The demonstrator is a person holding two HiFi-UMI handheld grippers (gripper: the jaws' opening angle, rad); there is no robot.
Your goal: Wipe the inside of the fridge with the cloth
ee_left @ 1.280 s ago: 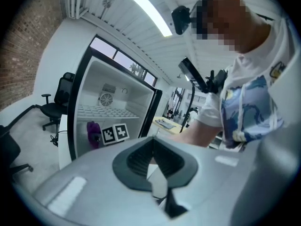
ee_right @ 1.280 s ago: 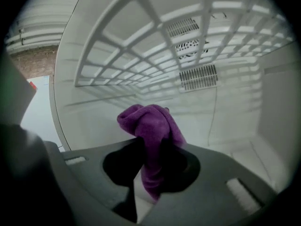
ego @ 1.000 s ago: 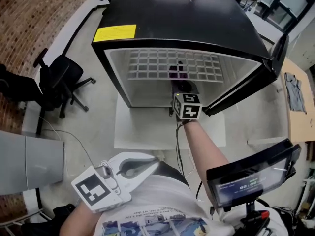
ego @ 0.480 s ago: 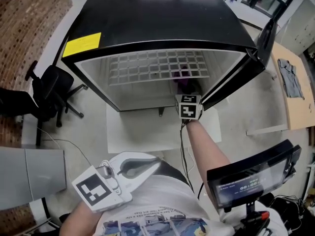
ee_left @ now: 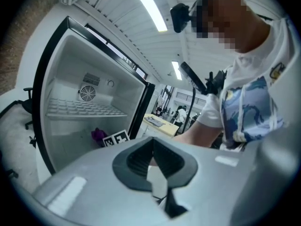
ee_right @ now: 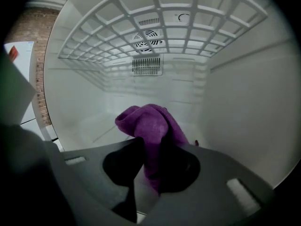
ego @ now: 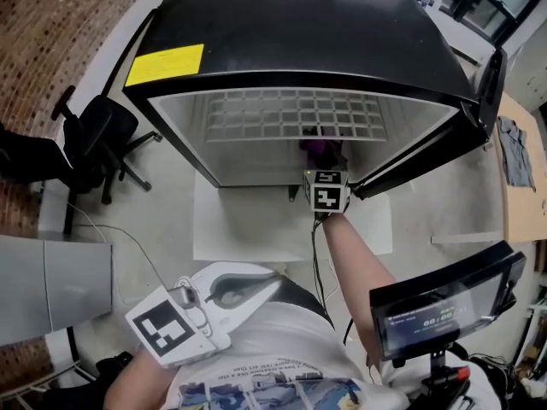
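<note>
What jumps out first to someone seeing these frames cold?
The open black fridge, white inside, fills the head view's top. Inside it, low on the right, the right gripper is clamped on a bunched purple cloth under the wire shelf. The left gripper sits shut and empty by the person's torso.

The cloth [ee_right: 150, 126] is inside the fridge [ego: 299, 32], below its wire shelf [ego: 291, 114], with a chair [ego: 98, 139] at left
</note>
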